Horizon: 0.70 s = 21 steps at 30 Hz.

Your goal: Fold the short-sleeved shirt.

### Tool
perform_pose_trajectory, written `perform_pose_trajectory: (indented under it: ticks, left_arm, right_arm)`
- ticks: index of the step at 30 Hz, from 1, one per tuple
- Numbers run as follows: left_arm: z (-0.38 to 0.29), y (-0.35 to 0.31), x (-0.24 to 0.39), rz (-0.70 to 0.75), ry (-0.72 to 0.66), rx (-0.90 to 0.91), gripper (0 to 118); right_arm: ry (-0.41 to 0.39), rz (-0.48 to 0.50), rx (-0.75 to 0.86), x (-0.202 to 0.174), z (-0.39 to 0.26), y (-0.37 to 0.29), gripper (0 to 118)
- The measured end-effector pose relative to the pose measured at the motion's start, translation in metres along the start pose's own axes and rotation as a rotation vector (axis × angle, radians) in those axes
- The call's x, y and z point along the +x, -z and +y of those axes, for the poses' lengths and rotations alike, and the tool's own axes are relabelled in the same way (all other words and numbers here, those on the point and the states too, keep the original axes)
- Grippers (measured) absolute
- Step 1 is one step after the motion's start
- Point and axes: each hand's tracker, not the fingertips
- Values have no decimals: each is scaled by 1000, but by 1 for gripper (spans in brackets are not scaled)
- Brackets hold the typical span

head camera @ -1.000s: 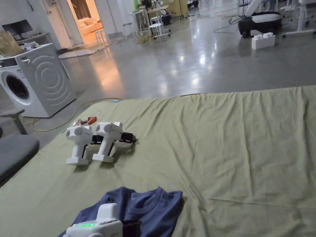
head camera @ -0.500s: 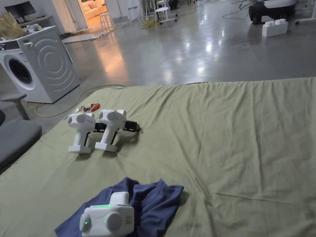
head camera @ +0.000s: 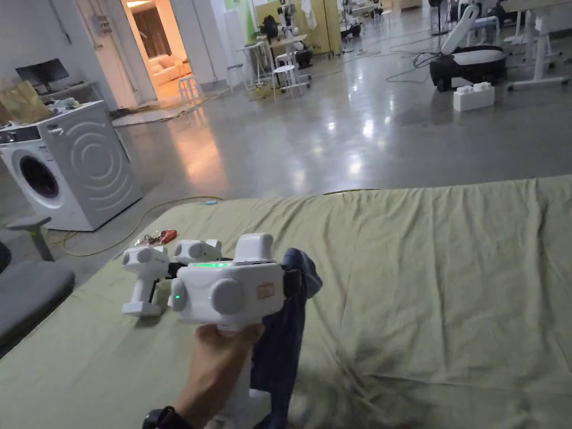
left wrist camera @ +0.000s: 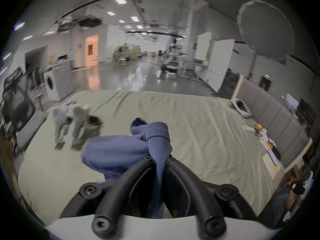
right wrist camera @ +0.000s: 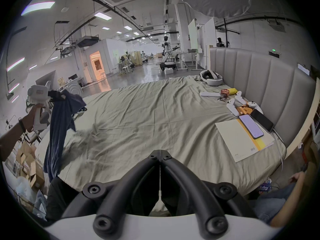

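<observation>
Shirt: the blue shirt [head camera: 282, 341] hangs bunched from the left gripper [head camera: 294, 283], lifted above the near-left part of the bed [head camera: 435, 290]; its lower end trails down past the near edge.
Left gripper: jaws closed tight on a wad of shirt cloth, a ribbed hem poking out past the tips in the left gripper view.
Right gripper: the right gripper [right wrist camera: 160, 157] is held low over the near edge of the bed, jaws pressed together with nothing between them.
Progress: no fold made yet; the shirt is neither spread nor flat. Left to do, by my reading: lay it out, smooth it, fold sleeves and body.
Open room: the middle and far right of the green sheet lie bare and wrinkled, ample for spreading.
Edges: two spare grippers [head camera: 146, 273] stand at the far left, just behind the hanging shirt; papers and phones [right wrist camera: 251, 129] crowd the right side by the headboard [right wrist camera: 259, 81].
</observation>
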Motion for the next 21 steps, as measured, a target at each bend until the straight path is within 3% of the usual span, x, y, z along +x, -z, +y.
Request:
perform_pose_trajectory:
  ticks: [5, 11, 14, 17, 20, 21]
  left_arm:
    - [-44, 59, 138, -275, 79, -94, 8]
    - [-153, 82, 304, -607, 164, -295, 8]
    - [-202, 75, 353, -701, 130, -387, 8]
    - [-239, 57, 380, -771, 212, -434, 8]
    - [-259, 49, 386, -723, 322, -425, 16]
    - [-257, 50, 377, -753, 287, -429, 40]
  right_arm:
    - [49, -29, 22, 15, -5, -15, 3]
    - [95, -100, 25, 37, -15, -38, 3]
    - [92, -143, 5, 46, -22, -48, 3]
    - [99, -157, -11, 47, -27, -44, 3]
    - [116, -151, -17, 47, -31, -37, 3]
    - [123, -145, -18, 46, -31, -35, 3]
